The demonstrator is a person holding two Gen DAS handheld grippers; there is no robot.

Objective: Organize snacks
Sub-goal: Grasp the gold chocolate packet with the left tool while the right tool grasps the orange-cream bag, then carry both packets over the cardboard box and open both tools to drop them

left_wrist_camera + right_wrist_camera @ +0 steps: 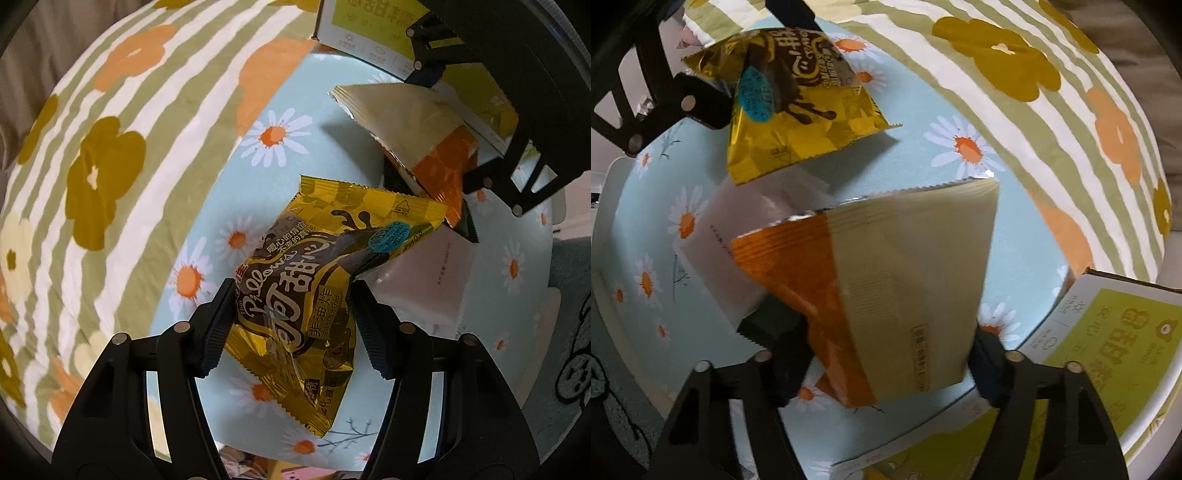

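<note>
A gold and brown snack packet (306, 280) hangs tilted over the daisy-print table (325, 147), with my left gripper (291, 325) shut on its lower half. In the right wrist view the same gold packet (798, 110) shows at the upper left, one of the left fingers (701, 103) against its side. My right gripper (890, 358) is shut on a beige and orange packet (886, 295), both pads against its sides. From the left wrist view that beige packet (406, 129) sticks out of the right gripper (452, 125) at the upper right.
A pale pink packet (738, 236) lies on the table (923, 177) over a dark green one (764, 325). A cardboard box with a yellow-green label (1108, 354) stands at the table's edge. A striped flower-print cloth (110, 166) lies beyond the table.
</note>
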